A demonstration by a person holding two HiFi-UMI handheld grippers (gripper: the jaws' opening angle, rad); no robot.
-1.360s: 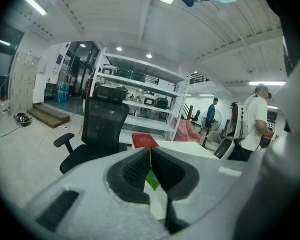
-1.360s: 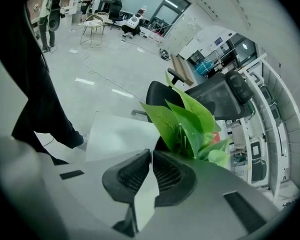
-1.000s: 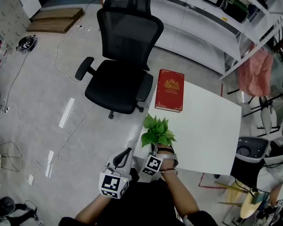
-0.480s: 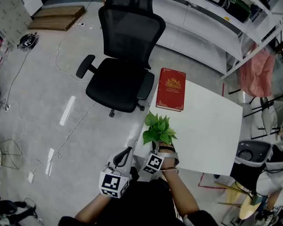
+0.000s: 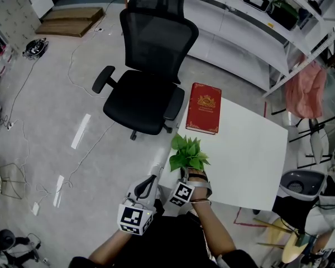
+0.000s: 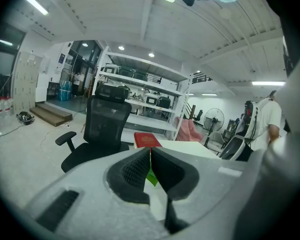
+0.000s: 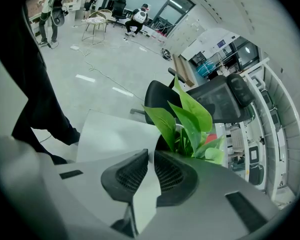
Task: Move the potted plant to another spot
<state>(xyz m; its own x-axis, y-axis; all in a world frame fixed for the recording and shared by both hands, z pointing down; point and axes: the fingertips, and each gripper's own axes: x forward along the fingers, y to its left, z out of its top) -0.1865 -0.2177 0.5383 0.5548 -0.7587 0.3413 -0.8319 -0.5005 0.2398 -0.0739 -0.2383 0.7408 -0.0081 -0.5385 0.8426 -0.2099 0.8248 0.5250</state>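
Observation:
The potted plant (image 5: 187, 154) has bright green leaves and stands at the near left edge of the white table (image 5: 245, 155); its pot is hidden under the leaves. My right gripper (image 5: 185, 177) is just behind it, jaws shut and nothing held. In the right gripper view the leaves (image 7: 190, 119) rise just past the shut right gripper (image 7: 151, 154), a little to its right. My left gripper (image 5: 152, 175) hangs off the table's left edge, shut and empty. The left gripper view shows the left gripper (image 6: 150, 149) with a sliver of green leaf (image 6: 151, 178) behind the jaws.
A red book (image 5: 204, 107) lies at the table's far left corner. A black office chair (image 5: 148, 74) stands on the floor beyond the table. White shelving (image 5: 251, 27) runs along the back. A grey bin (image 5: 301, 186) sits right of the table.

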